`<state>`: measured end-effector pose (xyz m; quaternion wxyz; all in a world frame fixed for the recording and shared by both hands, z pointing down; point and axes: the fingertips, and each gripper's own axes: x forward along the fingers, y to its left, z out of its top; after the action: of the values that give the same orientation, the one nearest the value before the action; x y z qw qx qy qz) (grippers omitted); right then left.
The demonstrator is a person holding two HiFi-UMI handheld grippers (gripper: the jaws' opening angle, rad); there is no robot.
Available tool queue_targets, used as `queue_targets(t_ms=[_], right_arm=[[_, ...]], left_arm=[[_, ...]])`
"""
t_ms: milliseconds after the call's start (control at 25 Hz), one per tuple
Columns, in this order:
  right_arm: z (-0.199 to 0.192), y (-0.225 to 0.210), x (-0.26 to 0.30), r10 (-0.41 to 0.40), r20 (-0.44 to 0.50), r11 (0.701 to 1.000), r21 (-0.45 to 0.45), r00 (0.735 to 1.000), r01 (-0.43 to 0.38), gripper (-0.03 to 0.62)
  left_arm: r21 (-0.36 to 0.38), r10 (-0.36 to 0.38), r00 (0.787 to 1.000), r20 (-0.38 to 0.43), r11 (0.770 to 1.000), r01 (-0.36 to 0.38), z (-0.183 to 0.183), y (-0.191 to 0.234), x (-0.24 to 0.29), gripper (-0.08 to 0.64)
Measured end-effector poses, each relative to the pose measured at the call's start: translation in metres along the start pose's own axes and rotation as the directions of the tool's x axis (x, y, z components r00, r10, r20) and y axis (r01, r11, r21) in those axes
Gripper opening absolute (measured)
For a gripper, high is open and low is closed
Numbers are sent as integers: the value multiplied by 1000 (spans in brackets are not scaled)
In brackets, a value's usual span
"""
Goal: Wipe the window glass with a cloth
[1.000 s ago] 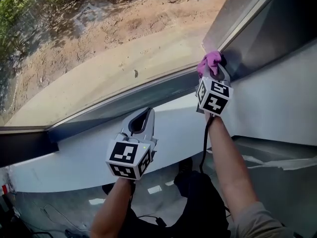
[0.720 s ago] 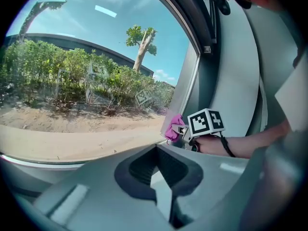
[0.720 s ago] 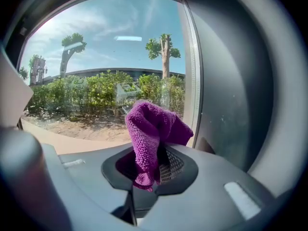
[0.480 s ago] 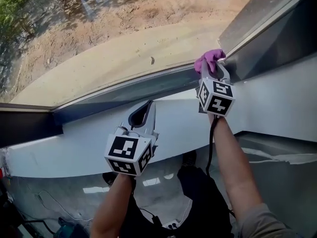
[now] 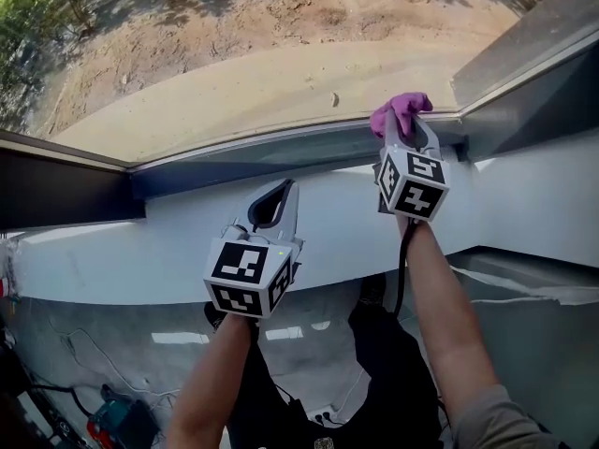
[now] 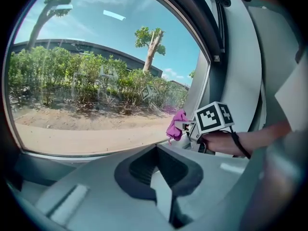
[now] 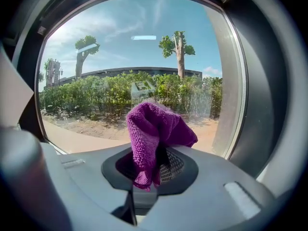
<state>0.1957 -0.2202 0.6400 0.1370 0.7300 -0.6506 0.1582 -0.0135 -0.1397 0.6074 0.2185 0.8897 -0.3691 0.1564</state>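
Observation:
A purple cloth (image 5: 401,111) is bunched in my right gripper (image 5: 405,129), which is shut on it and holds it against the bottom edge of the window glass (image 5: 243,54), a little left of the lower right corner. In the right gripper view the cloth (image 7: 154,131) sticks up between the jaws in front of the glass (image 7: 134,61). My left gripper (image 5: 284,191) is shut and holds nothing; it hovers over the white sill (image 5: 131,246), lower and to the left. From the left gripper view, the cloth (image 6: 176,127) and right gripper (image 6: 188,127) show at the pane's right.
A dark window frame (image 5: 529,87) runs up the right side and along the bottom of the pane. A person's forearms and dark trousers are below the sill. On the floor at lower left lie a red and teal tool (image 5: 117,424) and cables.
The right gripper with the cloth has slid left along the bottom edge of the glass, away from the right corner. The left gripper has stayed shut over the sill.

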Motion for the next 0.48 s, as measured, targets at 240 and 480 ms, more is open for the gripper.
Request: queue_targets(t_ms=[240, 480], right_arm=[[2, 52, -2, 45, -14, 999, -24, 999, -45, 87], [1, 122, -5, 126, -22, 990, -53, 992, -127, 87]], left_arm=[[-30, 41, 999, 10, 999, -41, -3, 31, -35, 0], [-58, 86, 996, 17, 995, -85, -8, 65, -72, 0]])
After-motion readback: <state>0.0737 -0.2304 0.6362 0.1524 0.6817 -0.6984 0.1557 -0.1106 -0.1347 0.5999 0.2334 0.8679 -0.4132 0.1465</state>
